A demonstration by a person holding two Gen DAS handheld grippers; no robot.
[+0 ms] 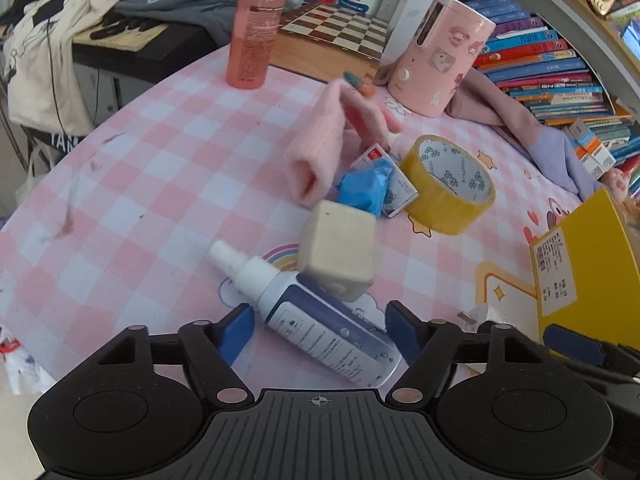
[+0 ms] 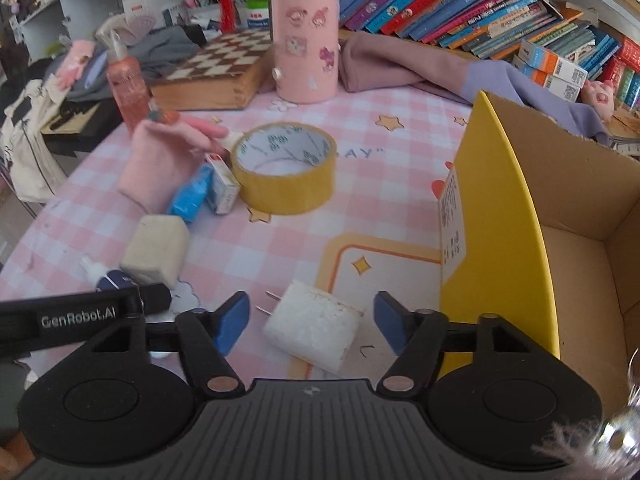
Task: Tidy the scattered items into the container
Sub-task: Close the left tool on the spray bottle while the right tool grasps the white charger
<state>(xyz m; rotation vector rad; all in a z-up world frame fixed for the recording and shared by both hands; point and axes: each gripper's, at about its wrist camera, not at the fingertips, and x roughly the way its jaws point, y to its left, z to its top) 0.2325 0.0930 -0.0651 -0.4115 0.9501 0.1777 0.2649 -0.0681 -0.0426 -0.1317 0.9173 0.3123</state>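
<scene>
Item 1, white spray bottle (image 1: 320, 320): lying on its side on the pink checked tablecloth (image 1: 140, 184), body between the spread fingers of the left gripper (image 1: 319, 330), nozzle pointing away. Jaws wide, pads not touching; the straddle looks like a line-up for a grasp across the body.

Item 2, white plug adapter (image 2: 314, 326): flat on the cloth, prongs toward the left, between the wide-open fingers of the right gripper (image 2: 308, 322). Not gripped (gaps show either side). Likely chosen because it lies just beside the box.

Item 3, container, a yellow cardboard box (image 2: 500, 208): open-topped, at the right of the cloth; the interior that shows is bare cardboard.

Item 4, beige block (image 1: 338, 250): touching the spray bottle's far side, and may be nudged in a lift.

Item 5, cluster beyond: blue packet (image 1: 366, 188), small white carton (image 2: 222, 184), yellow tape roll (image 2: 286, 168) on its side, pink glove (image 1: 320, 148); all crowded together, well apart from the box.

Background, probably not for tidying: pink cylinder (image 2: 304, 36), pink lotion bottle (image 1: 254, 36), chessboard (image 2: 216, 64).
</scene>
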